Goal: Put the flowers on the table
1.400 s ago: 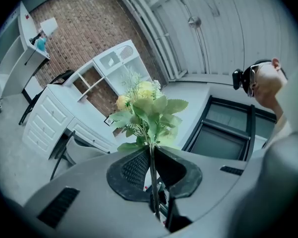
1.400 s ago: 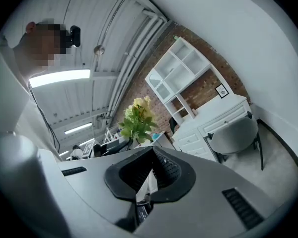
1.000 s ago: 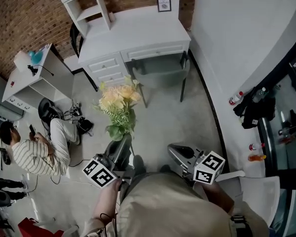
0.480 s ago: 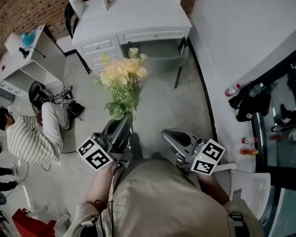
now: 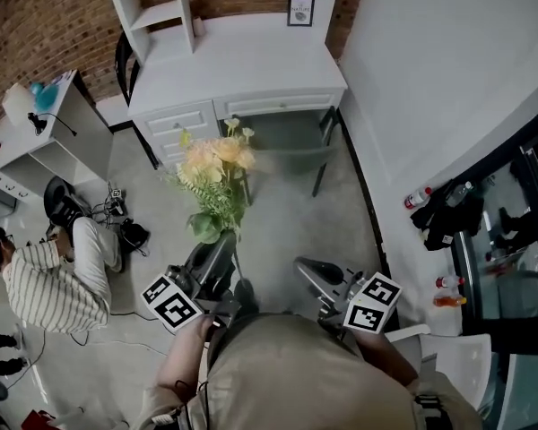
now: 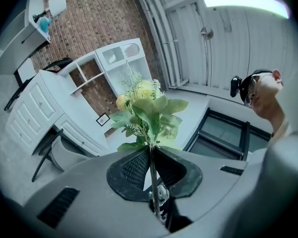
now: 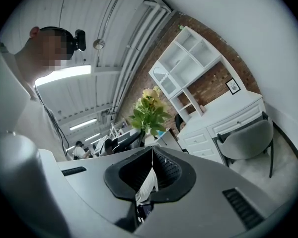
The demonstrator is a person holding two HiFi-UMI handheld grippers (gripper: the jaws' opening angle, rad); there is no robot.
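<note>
A bouquet of pale yellow and peach flowers (image 5: 214,174) with green leaves stands upright above the floor, short of the white desk (image 5: 242,56). My left gripper (image 5: 222,245) is shut on its thin stem. In the left gripper view the stem (image 6: 152,175) runs up between the closed pads and the flowers (image 6: 146,108) rise above the left gripper (image 6: 150,151). My right gripper (image 5: 310,270) hangs to the right of the bouquet and holds nothing. In its own view the right gripper (image 7: 152,150) has its tips together, with the flowers (image 7: 149,111) to its left.
A grey chair (image 5: 291,139) is tucked under the desk, with a small framed picture (image 5: 299,10) and a white shelf unit (image 5: 157,12) on top. A person in a striped shirt (image 5: 45,280) sits on the floor at left. A second white desk (image 5: 36,137) stands far left.
Both grippers and the bouquet have been carried a little forward across the floor toward the desk. The left grip on the stem is unchanged and the right jaws stay together.
</note>
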